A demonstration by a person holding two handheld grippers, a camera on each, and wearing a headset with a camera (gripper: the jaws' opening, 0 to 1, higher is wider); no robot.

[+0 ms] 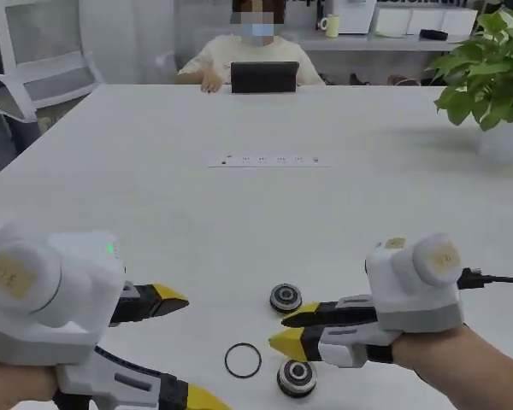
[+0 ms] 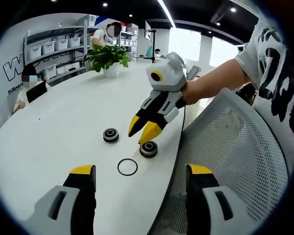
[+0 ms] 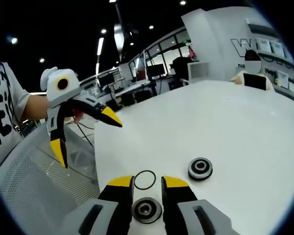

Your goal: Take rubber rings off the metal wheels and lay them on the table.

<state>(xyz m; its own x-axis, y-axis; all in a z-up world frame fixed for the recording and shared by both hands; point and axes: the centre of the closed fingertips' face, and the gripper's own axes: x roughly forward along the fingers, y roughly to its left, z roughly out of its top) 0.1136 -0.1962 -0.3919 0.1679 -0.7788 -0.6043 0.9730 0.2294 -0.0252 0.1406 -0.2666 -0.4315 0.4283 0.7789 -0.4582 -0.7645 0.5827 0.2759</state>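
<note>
Right claw (image 1: 288, 332), jaws slightly parted and pinching nothing, hangs just above the near wheel (image 1: 297, 377). The wheel lies flat, axle upright, and shows in the gap between the jaws in the right gripper view. A loose ring (image 1: 243, 360) lies on the table (image 1: 239, 222) just ahead of the tips, with the far wheel (image 1: 285, 298) ahead and aside. Left claw (image 1: 192, 348), spread wide and empty, stands farther off. The right claw is nearer, so a straight descent would likely straddle the near wheel.
</note>
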